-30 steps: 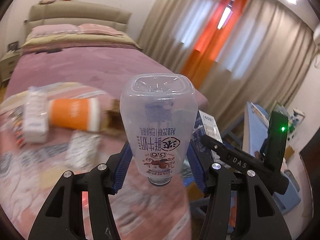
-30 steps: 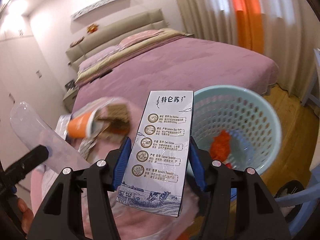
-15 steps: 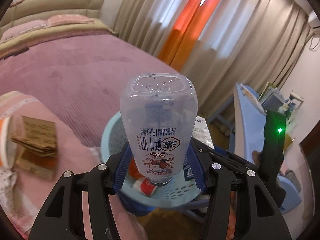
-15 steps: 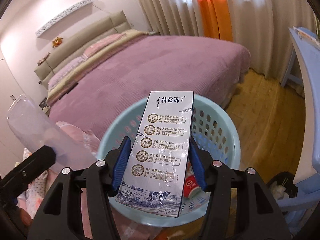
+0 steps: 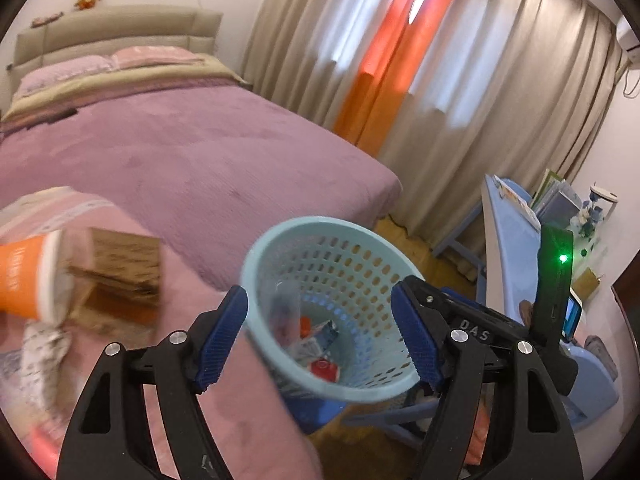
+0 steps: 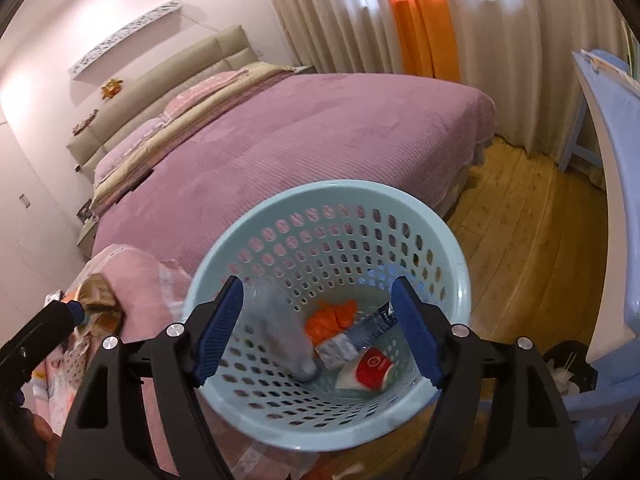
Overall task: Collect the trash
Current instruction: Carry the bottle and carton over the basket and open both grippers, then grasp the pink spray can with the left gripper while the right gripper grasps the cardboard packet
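Note:
A light blue perforated basket (image 5: 320,222) stands beside the bed, just below both grippers. My left gripper (image 5: 318,300) hovers over its mouth, jaws opening with nothing between them. The clear plastic bottle (image 5: 286,312) is a blur inside the basket. In the right wrist view my right gripper (image 6: 317,286) is also above the basket (image 6: 332,186), jaws opening and empty. The bottle (image 6: 284,332) and the white-and-blue milk carton (image 6: 360,332) lie in the bottom with a red-and-white cup (image 6: 368,368) and an orange wrapper (image 6: 330,316).
An orange cup (image 5: 24,280) and brown cardboard (image 5: 120,276) lie on pink bedding at the left. The purple bed (image 5: 180,152) fills the background, with curtains behind. A blue desk (image 5: 508,240) stands to the right on a wooden floor (image 6: 532,216).
Both grippers swung over the basket and opened. The bottle left the left gripper and the carton left the right gripper; both now lie in the basket.

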Motion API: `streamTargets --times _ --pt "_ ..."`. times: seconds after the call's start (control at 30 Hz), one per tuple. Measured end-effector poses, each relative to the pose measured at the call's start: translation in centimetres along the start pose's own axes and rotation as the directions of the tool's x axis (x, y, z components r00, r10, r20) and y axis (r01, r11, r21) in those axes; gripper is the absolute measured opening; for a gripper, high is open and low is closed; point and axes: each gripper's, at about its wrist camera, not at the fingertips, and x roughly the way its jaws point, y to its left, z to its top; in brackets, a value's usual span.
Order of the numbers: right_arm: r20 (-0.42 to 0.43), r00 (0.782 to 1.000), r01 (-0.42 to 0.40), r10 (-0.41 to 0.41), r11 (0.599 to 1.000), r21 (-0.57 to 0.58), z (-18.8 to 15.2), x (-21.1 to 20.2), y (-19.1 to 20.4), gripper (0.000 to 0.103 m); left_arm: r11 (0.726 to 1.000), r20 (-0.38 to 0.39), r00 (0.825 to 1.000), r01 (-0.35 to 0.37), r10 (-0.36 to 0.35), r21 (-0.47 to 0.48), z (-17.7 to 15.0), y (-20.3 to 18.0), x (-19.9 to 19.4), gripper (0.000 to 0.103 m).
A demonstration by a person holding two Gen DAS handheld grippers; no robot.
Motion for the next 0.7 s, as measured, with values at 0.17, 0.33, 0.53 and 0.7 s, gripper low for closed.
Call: streamTargets --times 0.17,0.33,0.53,0.7 --pt "0.06 0.996 -0.056 0.064 0.991 -0.12 -0.6 -2.9 4.9 0.073 0.998 0.072 0.996 -0.047 0.049 -0.036 -1.3 1.8 -4.9 0.072" --pt "0.087 0.983 -0.136 0.16 0.963 -0.234 -1.8 -4.9 10.7 0.073 0.987 0.157 0.977 -0.135 0.147 -0.082 -2.2 4.6 -10.7 0.077" --pt "0.042 0.969 -0.213 0.243 0.91 -0.355 -3.6 -4.5 17.5 0.073 0.936 0.219 0.915 -0.306 0.34 -0.173 -3.6 9.8 -17.9 0.083" --pt "0.034 0.971 -0.193 0.235 0.866 -0.461 -4.4 -2.2 21.1 0.073 0.839 0.224 0.821 -0.456 0.525 -0.298 -5.0 15.6 -23.2 0.087"
